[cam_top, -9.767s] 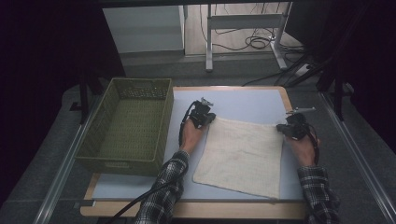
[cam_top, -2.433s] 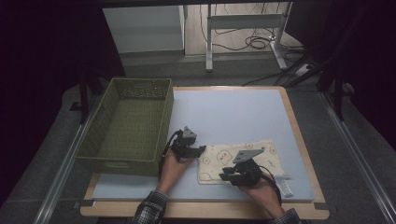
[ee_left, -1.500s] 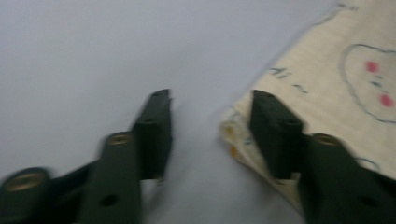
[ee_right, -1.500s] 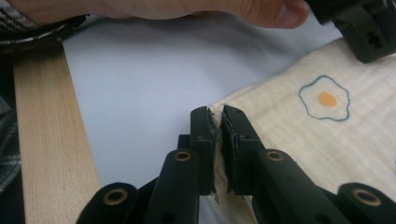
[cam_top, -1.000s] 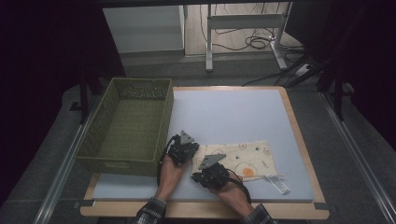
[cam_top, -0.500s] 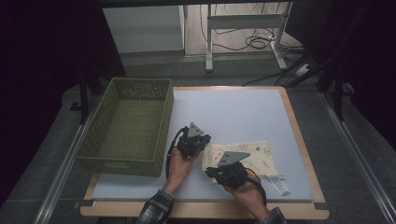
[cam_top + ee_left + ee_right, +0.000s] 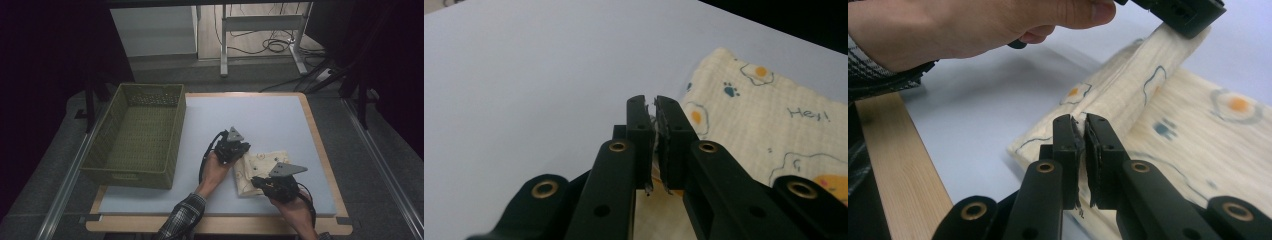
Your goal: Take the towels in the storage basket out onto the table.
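Cloth (image 7: 260,167) lies folded small on the counter (image 7: 270,117); both claws, left (image 7: 241,150) and right (image 7: 256,181), pinch its edge mid-fold; the basket (image 7: 137,137) probably awaits it.

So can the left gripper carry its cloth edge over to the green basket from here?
Probably yes. The left gripper is shut on the cloth, and bare tabletop lies between it and the basket. The right gripper pinches the cloth too, so both must go together.

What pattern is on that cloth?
Cream cloth printed with fried eggs, blue paw prints and "Hey!"; clearest in the left gripper view.
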`<state>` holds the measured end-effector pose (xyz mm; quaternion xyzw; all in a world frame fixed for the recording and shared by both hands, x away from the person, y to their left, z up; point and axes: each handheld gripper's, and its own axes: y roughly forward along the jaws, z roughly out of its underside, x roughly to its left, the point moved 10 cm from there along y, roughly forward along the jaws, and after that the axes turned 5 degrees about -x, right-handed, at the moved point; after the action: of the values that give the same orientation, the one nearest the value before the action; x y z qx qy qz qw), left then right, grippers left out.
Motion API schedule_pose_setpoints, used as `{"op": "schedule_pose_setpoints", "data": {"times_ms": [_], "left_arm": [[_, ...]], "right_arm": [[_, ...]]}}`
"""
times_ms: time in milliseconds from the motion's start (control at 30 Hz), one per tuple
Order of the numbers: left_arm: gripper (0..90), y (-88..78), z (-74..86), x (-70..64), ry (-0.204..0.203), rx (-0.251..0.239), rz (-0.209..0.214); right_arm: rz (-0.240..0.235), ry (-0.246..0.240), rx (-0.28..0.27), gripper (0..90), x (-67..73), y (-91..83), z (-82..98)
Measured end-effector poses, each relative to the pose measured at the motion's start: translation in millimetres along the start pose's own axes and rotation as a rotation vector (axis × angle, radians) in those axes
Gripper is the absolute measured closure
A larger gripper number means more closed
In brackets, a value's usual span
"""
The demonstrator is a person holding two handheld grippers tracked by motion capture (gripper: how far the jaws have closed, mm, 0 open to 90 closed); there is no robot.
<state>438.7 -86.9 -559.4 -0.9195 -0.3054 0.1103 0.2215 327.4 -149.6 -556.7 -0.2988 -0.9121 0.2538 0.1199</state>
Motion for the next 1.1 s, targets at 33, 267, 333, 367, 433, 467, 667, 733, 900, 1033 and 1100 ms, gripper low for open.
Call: {"op": "schedule_pose_setpoints", "data": {"times_ms": [33,267,333,367,433,467,667,733,900,1033,1100], "left_arm": [[85.6,0.0,0.0,0.0,0.0,0.0,0.0],[85.4,20.3,-16.7,-18.3,0.039,-0.013,0.039],[85.3,28.1,-23.5,-25.0,0.067,-0.016,0.048],[85.3,28.1,-23.5,-25.0,0.067,-0.016,0.048],[85.3,33.9,-27.6,-29.4,0.08,-0.014,0.054],[85.3,39.6,-31.8,-33.8,0.082,-0.019,0.065],[85.2,54.5,-38.0,-44.4,0.101,-0.004,0.079],[85.2,57.3,-38.4,-46.0,0.102,0.002,0.081],[85.0,67.8,-38.8,-50.4,0.103,0.008,0.086],[84.7,75.3,-36.9,-52.0,0.105,0.021,0.091],[83.9,78.9,-36.8,-53.9,0.098,0.019,0.094]], "right_arm": [[0.0,0.0,0.0,83.9,0.0,0.0,0.0],[0.048,0.021,-0.011,83.9,-17.3,-24.9,9.6],[0.06,0.029,-0.01,83.9,-22.3,-30.6,12.2],[0.06,0.029,-0.01,83.9,-22.3,-30.6,12.2],[0.081,0.038,-0.01,83.9,-29.8,-38.2,16.0],[0.09,0.044,-0.012,83.8,-33.1,-41.7,17.6],[0.124,0.062,-0.013,83.8,-45.3,-56.1,24.5],[0.127,0.066,-0.014,83.8,-46.6,-57.8,25.3],[0.151,0.07,-0.007,83.7,-53.9,-62.4,30.9],[0.165,0.078,0.008,83.5,-59.0,-61.6,38.9],[0.17,0.085,0.011,83.4,-61.1,-61.2,42.9]]}}
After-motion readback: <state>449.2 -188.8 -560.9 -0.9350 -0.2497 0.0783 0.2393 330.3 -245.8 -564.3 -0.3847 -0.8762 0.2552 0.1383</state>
